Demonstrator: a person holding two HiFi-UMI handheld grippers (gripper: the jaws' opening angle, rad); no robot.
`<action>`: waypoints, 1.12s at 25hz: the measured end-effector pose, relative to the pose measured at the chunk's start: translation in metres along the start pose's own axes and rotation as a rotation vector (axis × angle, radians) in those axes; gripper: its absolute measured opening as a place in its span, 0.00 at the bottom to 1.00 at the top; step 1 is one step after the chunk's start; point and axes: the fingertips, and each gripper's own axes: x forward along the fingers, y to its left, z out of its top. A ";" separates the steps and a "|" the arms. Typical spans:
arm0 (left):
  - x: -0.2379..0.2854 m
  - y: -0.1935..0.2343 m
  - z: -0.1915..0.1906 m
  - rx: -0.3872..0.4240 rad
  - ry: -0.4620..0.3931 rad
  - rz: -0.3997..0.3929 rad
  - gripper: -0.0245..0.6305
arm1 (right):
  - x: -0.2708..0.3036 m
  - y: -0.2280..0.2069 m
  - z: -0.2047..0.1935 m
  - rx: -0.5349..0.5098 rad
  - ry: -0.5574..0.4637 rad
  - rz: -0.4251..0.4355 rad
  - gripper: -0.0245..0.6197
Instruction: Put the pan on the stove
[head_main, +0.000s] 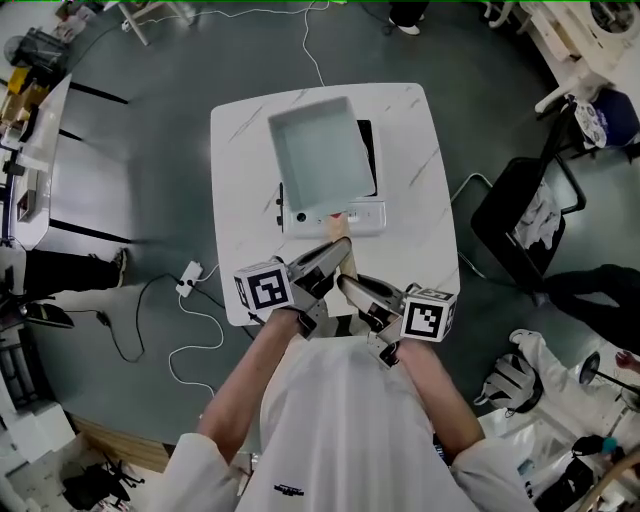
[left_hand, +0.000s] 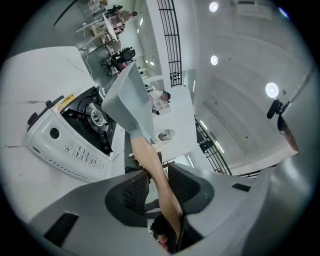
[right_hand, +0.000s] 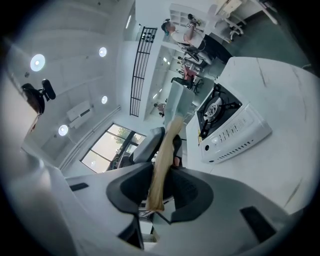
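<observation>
A square grey pan (head_main: 320, 150) with a wooden handle (head_main: 338, 232) hangs over the white gas stove (head_main: 365, 215) on the white table (head_main: 420, 160). Both grippers hold that handle side by side near the table's front edge. My left gripper (head_main: 322, 268) is shut on it, and my right gripper (head_main: 350, 285) is shut on it just behind. In the left gripper view the handle (left_hand: 155, 170) runs between the pads up to the pan (left_hand: 127, 100), with the stove's burner (left_hand: 95, 116) below. The right gripper view shows the handle (right_hand: 162, 165) clamped, the pan (right_hand: 177, 102) edge-on, and the stove (right_hand: 235, 130) to the right.
The table is small, with floor on all sides. A black chair (head_main: 520, 220) stands to the right. A power strip (head_main: 190, 277) with white cable lies on the floor at the left. Clutter lines the room's edges.
</observation>
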 end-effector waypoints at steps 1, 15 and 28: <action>0.003 0.003 0.001 -0.006 -0.001 0.004 0.22 | 0.001 -0.003 0.002 0.004 0.004 -0.002 0.21; 0.018 0.050 0.025 -0.021 0.067 0.054 0.22 | 0.033 -0.042 0.021 0.054 0.009 -0.018 0.22; 0.038 0.110 0.024 -0.017 0.125 0.105 0.22 | 0.048 -0.094 0.026 0.103 0.002 -0.034 0.22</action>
